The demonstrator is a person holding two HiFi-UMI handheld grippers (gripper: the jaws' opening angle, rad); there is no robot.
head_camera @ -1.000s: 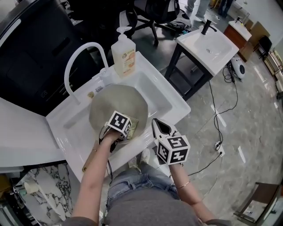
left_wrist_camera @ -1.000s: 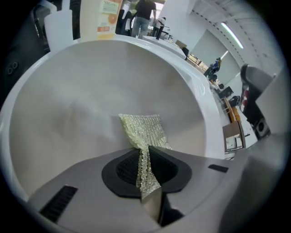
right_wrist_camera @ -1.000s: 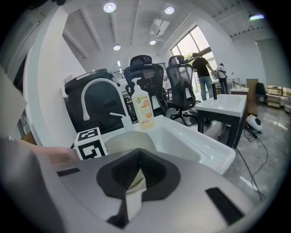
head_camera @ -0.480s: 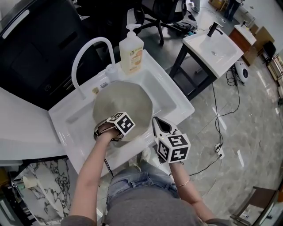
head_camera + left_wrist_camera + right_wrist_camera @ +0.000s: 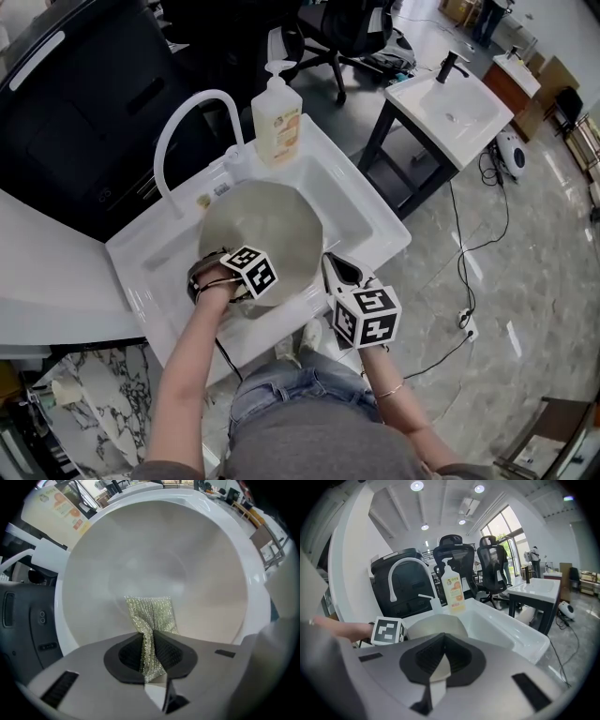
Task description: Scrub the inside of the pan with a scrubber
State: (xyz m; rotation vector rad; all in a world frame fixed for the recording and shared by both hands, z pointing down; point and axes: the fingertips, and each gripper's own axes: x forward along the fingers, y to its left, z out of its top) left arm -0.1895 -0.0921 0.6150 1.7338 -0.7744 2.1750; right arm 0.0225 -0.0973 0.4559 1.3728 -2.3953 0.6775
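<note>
Since a second ago the left gripper [image 5: 147, 637] has slid leftward along the near side of the pan [image 5: 272, 220], so its marker cube [image 5: 250, 272] now sits over the pan's near-left rim and the scrubber [image 5: 152, 616], which then showed beside the cube in the head view, is out of sight there. The right gripper has kept its place. The pan, a pale grey round vessel, lies in the basin of the white sink [image 5: 366, 220] with its inside facing up. In the left gripper view its smooth inner wall fills most of the picture. The scrubber, a glittering silver-gold mesh cloth, is pinched between the left gripper's jaws, which are closed tight on its folded end. Its free end spreads flat against the pan's inner surface just ahead of the fingertips. The person's left hand [image 5: 214, 283] grips that tool from the sink's near edge. The right gripper [image 5: 442, 641] hangs outside the sink's front edge, just right of the pan, and its jaws meet at the tips with nothing held between them. Behind the pan a soap bottle [image 5: 277, 117] with an orange label stands on the sink's back ledge, beside an arched white faucet [image 5: 187, 117]. A black cabinet [image 5: 84, 103] stands behind the sink. Farther right a second white sink on a dark stand [image 5: 450, 103] rests on a glossy grey floor [image 5: 525, 281], and black office chairs [image 5: 337, 28] stand beyond.
</note>
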